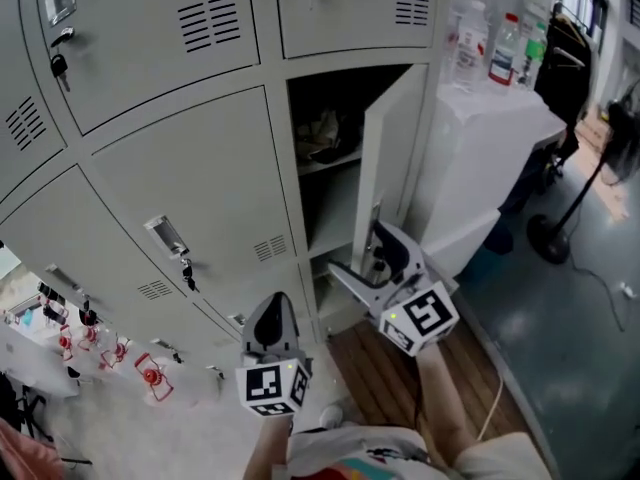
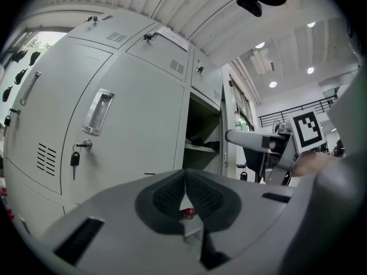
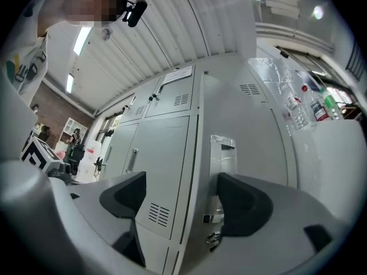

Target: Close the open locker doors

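Closest to me is the left gripper [image 1: 274, 306], marker cube turned up toward the head camera. Its own view shows the jaws pressed together at the tips, with nothing held between the pads [image 2: 166, 196]. Just to its right, the right gripper [image 1: 366, 260] has its jaws spread wide at the lower edge of the open locker door [image 1: 395, 148]. In its view the door's recessed handle [image 3: 222, 159] and the key [image 3: 213, 239] hanging below it lie between the jaws. I cannot tell whether either pad touches the metal. That door stands out roughly square to the bank, in the right-hand column. Behind it the compartment shows a shelf [image 1: 330, 163] with a dark bundle [image 1: 325, 130] set back from the opening. A white cabinet [image 1: 480, 158] stands just beside the door's far side, with bottles [image 1: 505, 48] on top. Closed doors [image 1: 190, 188] with keys in them fill the bank to the left. Wooden floor [image 1: 385, 378] lies below me, and a black stand [image 1: 552, 236] sits well apart at the right.
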Demonstrator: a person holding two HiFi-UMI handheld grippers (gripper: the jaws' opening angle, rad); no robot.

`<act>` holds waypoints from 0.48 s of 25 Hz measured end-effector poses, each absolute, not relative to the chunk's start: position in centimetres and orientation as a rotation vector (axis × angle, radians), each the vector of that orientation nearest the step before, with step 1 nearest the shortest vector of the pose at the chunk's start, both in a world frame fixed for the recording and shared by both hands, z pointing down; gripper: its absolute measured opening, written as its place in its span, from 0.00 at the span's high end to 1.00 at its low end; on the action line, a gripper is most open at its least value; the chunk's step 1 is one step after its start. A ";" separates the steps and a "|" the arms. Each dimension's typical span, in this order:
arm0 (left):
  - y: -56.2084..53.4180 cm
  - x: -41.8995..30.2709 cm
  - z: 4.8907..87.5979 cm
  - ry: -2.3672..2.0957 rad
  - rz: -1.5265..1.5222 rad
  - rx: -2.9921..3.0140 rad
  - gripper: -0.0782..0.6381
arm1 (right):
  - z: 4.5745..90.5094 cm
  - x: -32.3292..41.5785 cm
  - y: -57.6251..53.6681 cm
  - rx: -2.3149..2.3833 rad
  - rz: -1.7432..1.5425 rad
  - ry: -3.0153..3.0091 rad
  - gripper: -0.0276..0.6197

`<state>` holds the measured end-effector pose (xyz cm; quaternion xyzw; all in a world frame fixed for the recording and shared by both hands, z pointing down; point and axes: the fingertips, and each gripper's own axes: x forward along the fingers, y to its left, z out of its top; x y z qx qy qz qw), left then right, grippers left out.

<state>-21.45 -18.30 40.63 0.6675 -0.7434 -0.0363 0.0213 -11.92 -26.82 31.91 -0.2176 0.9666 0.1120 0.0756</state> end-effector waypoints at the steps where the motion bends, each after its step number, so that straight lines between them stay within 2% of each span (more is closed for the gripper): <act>1: -18.2 -21.7 40.6 -2.311 -0.112 2.062 0.88 | 32.0 -12.5 -26.9 -0.646 0.343 2.909 0.39; 12: -17.3 -24.0 42.0 -2.353 -0.115 1.967 0.88 | 32.8 -17.6 -28.3 -0.558 0.400 3.059 0.39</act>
